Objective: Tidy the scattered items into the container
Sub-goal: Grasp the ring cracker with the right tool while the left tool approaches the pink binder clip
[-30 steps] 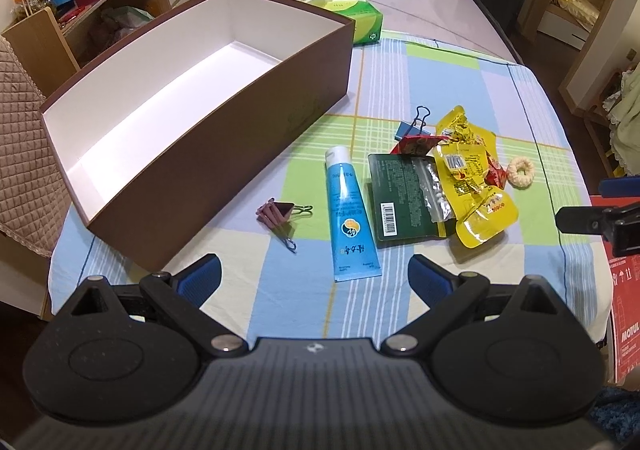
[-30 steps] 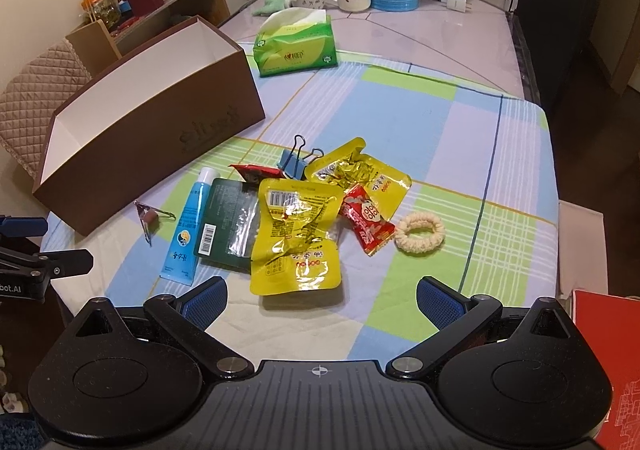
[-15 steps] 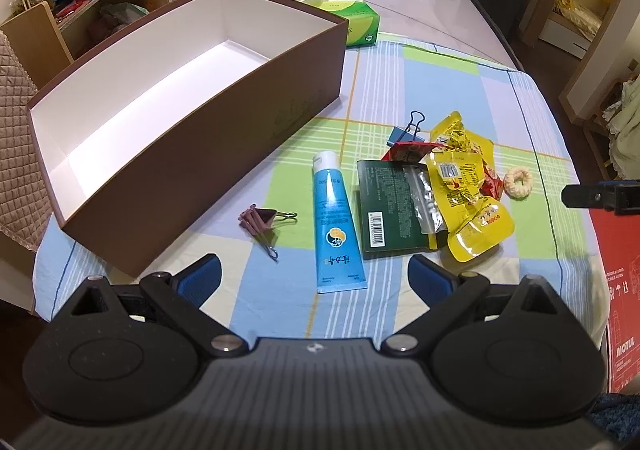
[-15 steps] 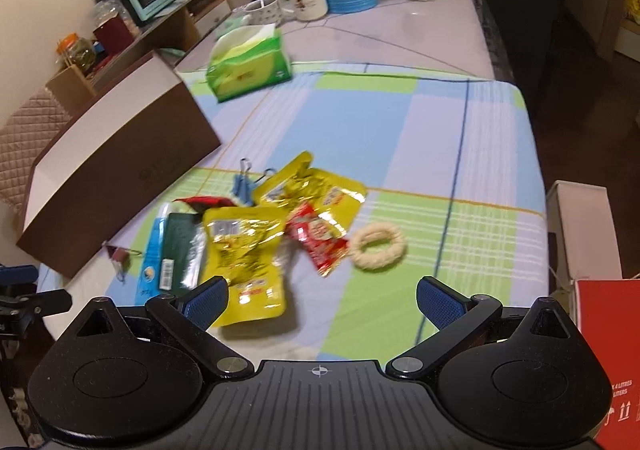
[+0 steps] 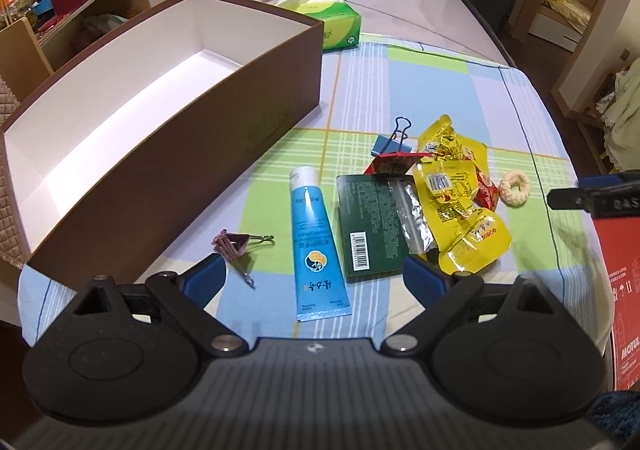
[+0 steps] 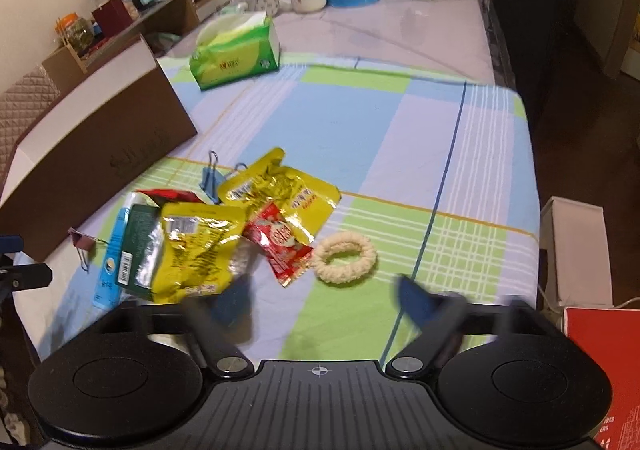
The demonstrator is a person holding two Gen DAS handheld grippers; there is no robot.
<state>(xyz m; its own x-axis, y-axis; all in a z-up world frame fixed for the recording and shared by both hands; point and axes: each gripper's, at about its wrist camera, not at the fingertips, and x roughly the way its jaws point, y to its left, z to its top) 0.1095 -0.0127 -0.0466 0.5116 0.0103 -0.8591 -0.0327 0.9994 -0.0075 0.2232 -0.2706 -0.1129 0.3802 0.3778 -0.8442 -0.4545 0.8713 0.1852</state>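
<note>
a box (image 5: pixel 224 122) brown outside and white inside sits on a tablecloth (image 5: pixel 432 98) checked in pale blue, lime green and lilac with white and orange stripes. on the cloth: a sky-blue tube (image 5: pixel 318 238) with a white cap, a dark green packet (image 5: pixel 370 226), shiny yellow packets (image 6: pixel 200 246), a red packet (image 6: pixel 280 246), a cream ring (image 6: pixel 344 256), a blue clip (image 6: pixel 210 180) and a mauve clip (image 5: pixel 232 242). a green tissue pack (image 6: pixel 236 54) lies behind.

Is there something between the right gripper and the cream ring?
Nothing visible. The right gripper is open just short of the ring, with only bare cloth between; the red packet lies beside the ring, to its left.
</note>
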